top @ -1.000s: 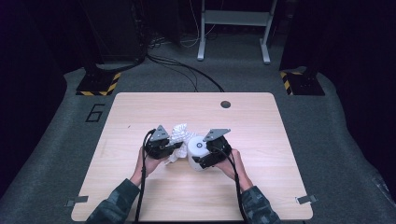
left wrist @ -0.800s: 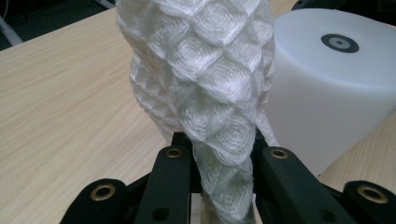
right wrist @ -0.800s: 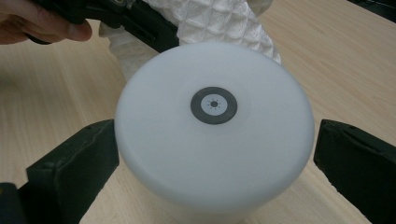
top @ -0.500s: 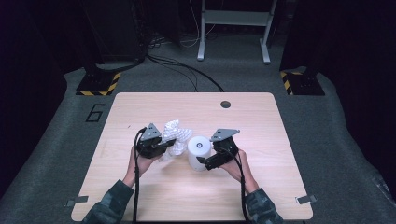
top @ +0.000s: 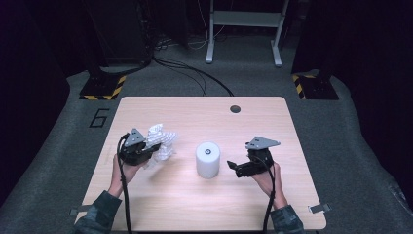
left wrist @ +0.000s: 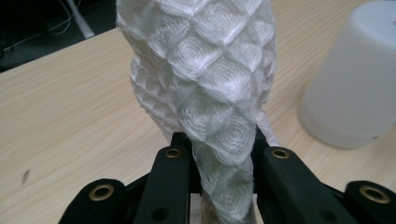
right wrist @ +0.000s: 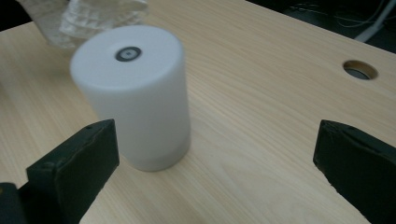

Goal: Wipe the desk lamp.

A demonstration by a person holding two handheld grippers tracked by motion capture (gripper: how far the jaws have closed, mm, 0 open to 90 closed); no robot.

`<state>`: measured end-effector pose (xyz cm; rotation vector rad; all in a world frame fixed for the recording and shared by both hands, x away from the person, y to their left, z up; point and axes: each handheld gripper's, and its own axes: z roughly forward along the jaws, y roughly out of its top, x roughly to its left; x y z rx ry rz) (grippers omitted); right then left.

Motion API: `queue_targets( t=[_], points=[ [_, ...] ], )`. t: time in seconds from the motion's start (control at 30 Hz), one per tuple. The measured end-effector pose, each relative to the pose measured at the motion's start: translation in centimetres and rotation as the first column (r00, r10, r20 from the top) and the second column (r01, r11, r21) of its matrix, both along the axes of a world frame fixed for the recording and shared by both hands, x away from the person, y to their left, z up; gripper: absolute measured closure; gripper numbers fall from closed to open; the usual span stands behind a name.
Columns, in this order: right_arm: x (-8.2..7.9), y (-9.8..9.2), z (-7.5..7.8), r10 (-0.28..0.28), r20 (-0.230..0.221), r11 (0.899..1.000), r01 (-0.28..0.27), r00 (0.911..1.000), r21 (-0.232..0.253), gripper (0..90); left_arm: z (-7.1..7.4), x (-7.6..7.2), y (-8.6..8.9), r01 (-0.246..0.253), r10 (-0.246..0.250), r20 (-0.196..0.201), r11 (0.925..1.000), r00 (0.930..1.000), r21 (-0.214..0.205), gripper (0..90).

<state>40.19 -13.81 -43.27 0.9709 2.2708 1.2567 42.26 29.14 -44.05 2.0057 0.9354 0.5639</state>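
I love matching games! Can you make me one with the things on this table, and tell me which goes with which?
Things:
1. white netted wrap
2. white cylinder
3. right gripper
4. round hole

States:
A. standing upright in the middle of the table
B. jaws wide open, holding nothing
C. pinched in the left gripper
D. cut into the tabletop near the far edge

Pairs: 1-C, 2-A, 3-B, 4-D
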Motion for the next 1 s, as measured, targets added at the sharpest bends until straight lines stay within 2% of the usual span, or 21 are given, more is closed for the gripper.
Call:
queue_targets(
  t=[0.03,0.1,0.17,0.27,0.3,0.43,0.57,0.6,0.63,0.67,0.7,0.77,0.83,0.9,0.97,1.0],
  points=[
    [-0.1,-0.5,-0.2,-0.018,-0.008,1.000,0.018,0.9998,0.000,0.0,-0.3,0.1,0.4,-0.013,0.013,-0.009,0.9999,0.9999,0.009,78.0],
    [-0.3,-1.6,-0.7,-0.059,-0.018,0.998,0.059,0.9981,0.006,0.0,-1.0,0.3,1.4,-0.036,0.036,-0.033,0.9993,0.9988,0.002,77.9],
    [-0.4,-2.6,-1.3,-0.093,-0.031,0.996,0.093,0.9952,0.013,0.0,-1.7,0.5,2.0,-0.058,0.059,-0.049,0.9980,0.9970,0.022,77.8],
    [-0.5,-3.8,-2.2,-0.140,-0.044,0.990,0.140,0.9892,-0.005,0.0,-3.0,1.1,2.9,-0.090,0.093,-0.089,0.9953,0.9917,0.034,77.4],
    [-0.5,-4.2,-2.6,-0.158,-0.051,0.987,0.158,0.9861,-0.010,0.0,-3.4,1.3,3.3,-0.099,0.103,-0.112,0.9945,0.9884,0.034,77.3],
    [-0.7,-5.2,-4.3,-0.217,-0.077,0.976,0.214,0.9731,-0.047,0.0,-5.0,2.0,4.1,-0.128,0.135,-0.160,0.9904,0.9778,0.052,76.6],
    [-0.7,-6.1,-5.7,-0.246,-0.094,0.968,0.240,0.9648,-0.069,0.0,-6.3,2.5,4.5,-0.145,0.156,-0.180,0.9866,0.9711,0.075,75.9],
    [-0.8,-6.2,-5.9,-0.259,-0.106,0.965,0.252,0.9601,-0.076,0.0,-6.4,2.6,4.6,-0.142,0.154,-0.190,0.9871,0.9695,0.073,75.5],
    [-0.7,-6.3,-6.1,-0.255,-0.103,0.966,0.248,0.9614,-0.076,0.0,-6.6,2.6,4.5,-0.146,0.157,-0.182,0.9868,0.9708,0.069,75.0],
    [-0.8,-6.4,-6.4,-0.269,-0.109,0.963,0.263,0.9569,-0.064,0.0,-6.5,2.6,4.5,-0.143,0.155,-0.190,0.9868,0.9695,0.077,73.9],
    [-0.8,-6.6,-6.6,-0.266,-0.113,0.963,0.259,0.9574,-0.069,0.0,-6.4,2.6,4.5,-0.135,0.149,-0.185,0.9871,0.9714,0.087,71.1],
    [-0.8,-6.7,-6.8,-0.272,-0.122,0.962,0.267,0.9544,-0.057,0.0,-6.2,2.5,4.4,-0.144,0.158,-0.170,0.9853,0.9727,0.092,60.0],
    [-0.9,-6.9,-6.8,-0.274,-0.116,0.961,0.269,0.9546,-0.057,0.0,-5.8,2.3,4.4,-0.151,0.167,-0.156,0.9826,0.9736,0.108,40.1],
    [-0.9,-7.1,-6.8,-0.275,-0.109,0.961,0.271,0.9553,-0.054,0.0,-5.4,2.0,4.4,-0.159,0.174,-0.141,0.9806,0.9746,0.115,24.2],
    [-1.0,-7.3,-6.7,-0.279,-0.114,0.960,0.275,0.9534,-0.054,0.0,-4.7,1.4,4.6,-0.155,0.167,-0.128,0.9826,0.9776,0.103,16.1],
    [-1.1,-7.4,-6.7,-0.283,-0.112,0.959,0.279,0.9526,-0.049,0.0,-4.5,1.2,4.6,-0.160,0.171,-0.122,0.9827,0.9777,0.094,15.4]
  ],
)
